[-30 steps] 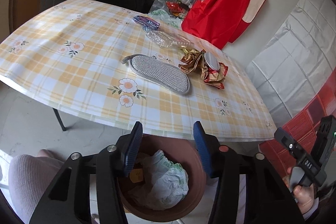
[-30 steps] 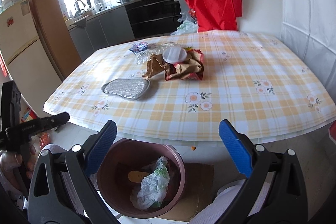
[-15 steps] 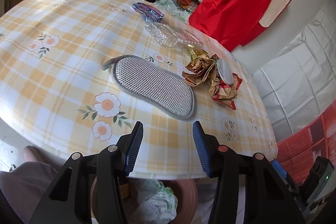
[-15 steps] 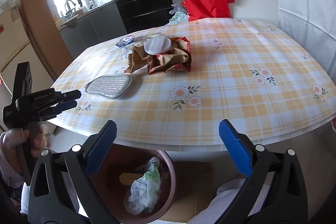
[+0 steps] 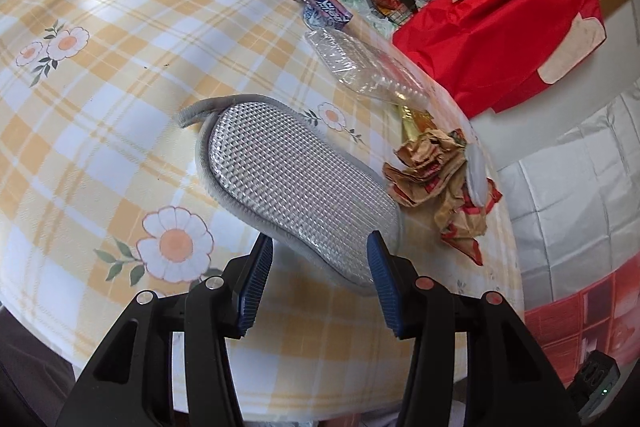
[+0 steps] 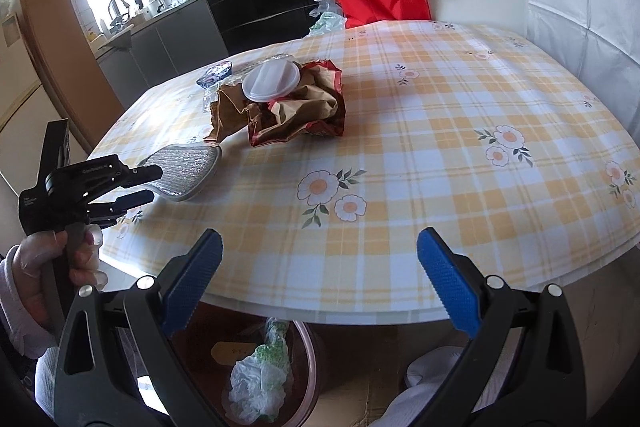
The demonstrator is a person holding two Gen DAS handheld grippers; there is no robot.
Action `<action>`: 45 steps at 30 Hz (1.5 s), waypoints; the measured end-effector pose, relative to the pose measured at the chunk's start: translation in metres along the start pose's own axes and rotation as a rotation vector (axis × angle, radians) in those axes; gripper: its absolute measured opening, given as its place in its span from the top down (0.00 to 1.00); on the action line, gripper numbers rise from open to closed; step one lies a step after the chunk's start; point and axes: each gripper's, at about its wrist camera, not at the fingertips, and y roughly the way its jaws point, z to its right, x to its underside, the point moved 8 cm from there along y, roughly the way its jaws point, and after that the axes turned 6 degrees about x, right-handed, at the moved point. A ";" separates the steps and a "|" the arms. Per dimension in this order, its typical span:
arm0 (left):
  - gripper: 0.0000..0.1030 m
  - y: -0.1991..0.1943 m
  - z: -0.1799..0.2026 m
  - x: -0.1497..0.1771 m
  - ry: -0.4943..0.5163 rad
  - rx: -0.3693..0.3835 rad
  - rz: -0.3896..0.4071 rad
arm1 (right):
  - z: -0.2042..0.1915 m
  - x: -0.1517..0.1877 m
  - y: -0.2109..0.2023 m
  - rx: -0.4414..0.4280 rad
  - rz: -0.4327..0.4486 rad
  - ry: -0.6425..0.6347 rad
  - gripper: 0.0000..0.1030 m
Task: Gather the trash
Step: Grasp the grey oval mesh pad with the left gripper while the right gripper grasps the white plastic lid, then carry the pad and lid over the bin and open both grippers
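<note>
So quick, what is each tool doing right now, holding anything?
Left tool: open, empty, its tips at the grey mesh slipper-shaped pad.
Right tool: open, empty.

the left gripper [image 5: 320,269] hangs with jaws apart just at the near end of a grey mesh-soled slipper [image 5: 288,183] lying on the yellow checked flowered tablecloth [image 5: 100,75], with crumpled brown and red paper wrappers [image 5: 436,179] beside it and a clear plastic bag [image 5: 360,67] beyond.
</note>
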 end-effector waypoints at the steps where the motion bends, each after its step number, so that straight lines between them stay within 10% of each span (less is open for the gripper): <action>1: 0.54 0.002 -0.002 -0.001 -0.006 -0.004 0.002 | -0.001 -0.001 0.002 0.001 -0.002 -0.003 0.06; 12: 0.54 0.014 -0.003 -0.020 -0.046 0.017 0.056 | -0.009 -0.013 0.022 0.014 -0.016 -0.043 0.06; 14: 0.74 0.017 -0.005 -0.020 -0.021 -0.022 0.052 | -0.012 -0.021 0.024 0.010 -0.008 -0.053 0.06; 26: 0.86 -0.038 -0.005 -0.019 0.152 -0.020 0.170 | -0.046 -0.111 0.057 -0.105 0.105 -0.108 0.07; 45: 0.88 -0.086 -0.003 -0.008 0.252 -0.006 0.232 | -0.058 -0.126 0.133 0.036 -0.007 -0.142 0.35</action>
